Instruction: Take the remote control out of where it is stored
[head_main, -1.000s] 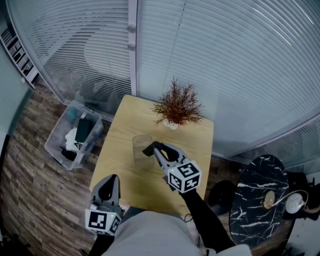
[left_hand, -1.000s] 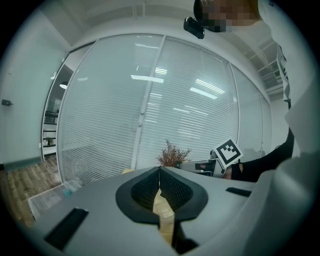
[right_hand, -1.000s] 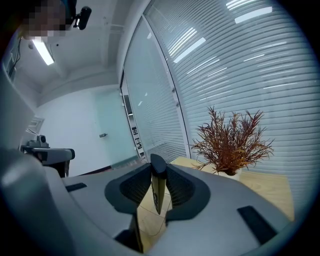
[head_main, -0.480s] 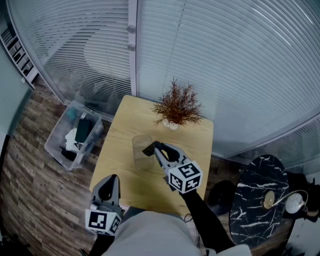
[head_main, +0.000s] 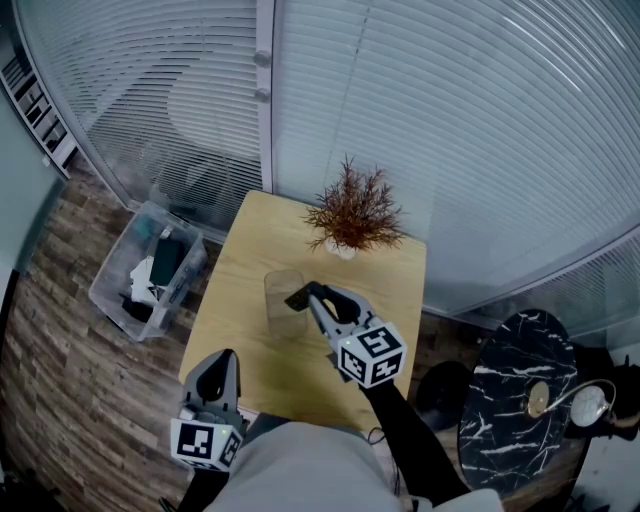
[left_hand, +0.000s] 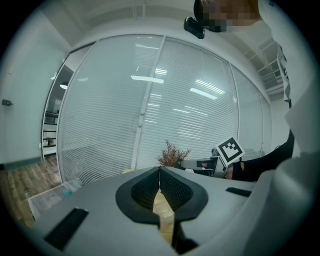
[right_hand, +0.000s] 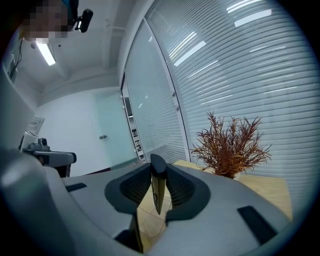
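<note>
The table (head_main: 232, 320) is pale wood, smooth and matt. The cup (head_main: 272, 302) on it is clear plastic. The remote control (right_hand: 156, 192) is dark plastic with a slight sheen. The left gripper (left_hand: 159, 172) and right gripper (right_hand: 156, 175) are matt grey plastic with rough black pads (right_hand: 131, 186). At 9 o'clock a clear plastic bin (head_main: 108, 292) sits on a wood-plank floor (head_main: 60, 400). At 4 o'clock is a glossy black marble tabletop (head_main: 510, 400).

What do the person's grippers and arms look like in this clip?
The left gripper and right gripper are grey shells with black ribbed pads. Each bears a white cube with black square markers. The right arm has a black sleeve; the top is light grey.
</note>
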